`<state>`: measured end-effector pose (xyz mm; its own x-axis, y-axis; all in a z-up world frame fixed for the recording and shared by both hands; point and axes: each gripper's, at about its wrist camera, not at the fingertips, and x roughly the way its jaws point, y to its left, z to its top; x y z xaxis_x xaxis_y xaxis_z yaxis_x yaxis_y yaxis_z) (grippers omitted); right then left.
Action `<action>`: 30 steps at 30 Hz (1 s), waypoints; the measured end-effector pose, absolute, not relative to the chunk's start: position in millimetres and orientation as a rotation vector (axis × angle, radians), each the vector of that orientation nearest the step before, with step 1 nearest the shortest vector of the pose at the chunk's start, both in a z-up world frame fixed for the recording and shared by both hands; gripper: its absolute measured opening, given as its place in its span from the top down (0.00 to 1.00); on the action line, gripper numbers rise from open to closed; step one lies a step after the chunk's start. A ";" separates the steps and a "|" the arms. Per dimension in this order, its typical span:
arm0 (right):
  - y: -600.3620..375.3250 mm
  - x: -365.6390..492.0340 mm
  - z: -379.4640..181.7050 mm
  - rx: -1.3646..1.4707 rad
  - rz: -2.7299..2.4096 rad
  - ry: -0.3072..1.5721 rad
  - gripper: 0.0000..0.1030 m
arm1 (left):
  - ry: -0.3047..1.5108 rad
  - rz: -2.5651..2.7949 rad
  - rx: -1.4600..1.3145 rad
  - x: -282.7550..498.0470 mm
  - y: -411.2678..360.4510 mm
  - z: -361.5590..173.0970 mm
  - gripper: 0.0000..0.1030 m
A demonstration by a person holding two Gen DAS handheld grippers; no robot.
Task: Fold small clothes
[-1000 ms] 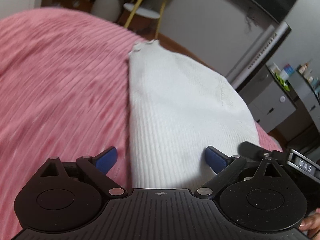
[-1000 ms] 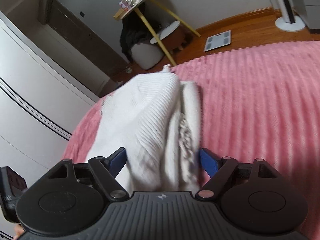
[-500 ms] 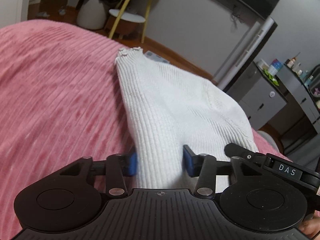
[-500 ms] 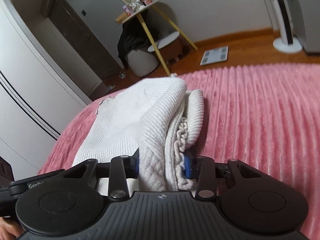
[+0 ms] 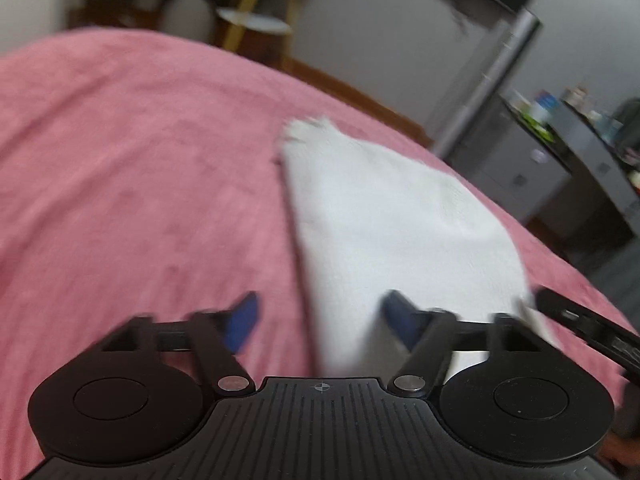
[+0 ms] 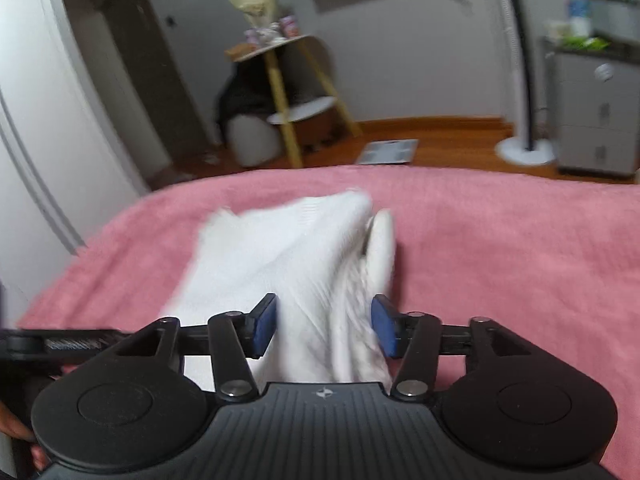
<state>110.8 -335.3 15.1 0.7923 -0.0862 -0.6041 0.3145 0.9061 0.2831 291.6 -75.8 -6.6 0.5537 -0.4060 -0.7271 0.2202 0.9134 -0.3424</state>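
Now, left claw (image 5: 320,320): spread over white knit (image 5: 392,216), freeing its edge.
Right claw (image 6: 323,326): spread, fold lying loose between.
Bed (image 5: 132,168): supports fold.

Sweater (image 6: 312,256): white knit cloth, soft, matt; ribbing blurred.
Bedspread (image 5: 132,168): pink plush cloth, matt, fuzzy pile.
Left tongs (image 5: 320,320): matt black plastic, ridged housing, blue pads, small shiny metal pivots.
Right tongs (image 6: 324,326): same matt black plastic, blue pads (image 6: 266,326), bright metal pivots.
Floor (image 6: 448,146): brown wood, smooth, slight sheen.
Stand (image 6: 286,108): yellow legs, pale top.
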 end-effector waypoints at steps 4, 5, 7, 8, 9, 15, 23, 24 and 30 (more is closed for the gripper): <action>-314.9 100.5 28.7 0.284 -0.237 0.580 0.52 | 0.866 -0.330 -0.165 286.4 -94.1 3.7 0.08; -308.5 106.2 29.9 0.245 -0.227 0.586 0.57 | 0.857 -0.322 -0.149 286.2 -101.1 3.3 0.08; -295.6 117.9 29.6 0.141 -0.208 0.581 0.70 | 0.897 -0.291 -0.087 288.2 -115.6 -4.5 0.08; -290.5 123.9 26.3 0.086 -0.206 0.589 0.76 | 0.915 -0.284 -0.074 285.6 -119.8 -9.0 0.08; -288.3 131.1 22.9 0.055 -0.217 0.612 0.76 | 0.904 -0.281 -0.077 282.2 -121.2 -12.0 0.07; -290.5 134.8 -15.5 -0.100 -0.230 0.702 0.76 | 0.867 -0.250 0.039 274.3 -133.6 -28.0 0.00; -283.3 110.7 18.9 0.067 -0.261 0.776 0.39 | 0.932 -0.217 0.021 241.5 -117.5 8.2 0.00; -282.4 100.1 20.4 0.110 -0.258 0.794 0.30 | 0.947 -0.211 0.013 234.6 -115.2 10.5 0.00; -270.1 62.7 20.8 0.196 -0.302 0.930 0.04 | 1.003 -0.182 0.076 201.5 -118.3 19.3 0.00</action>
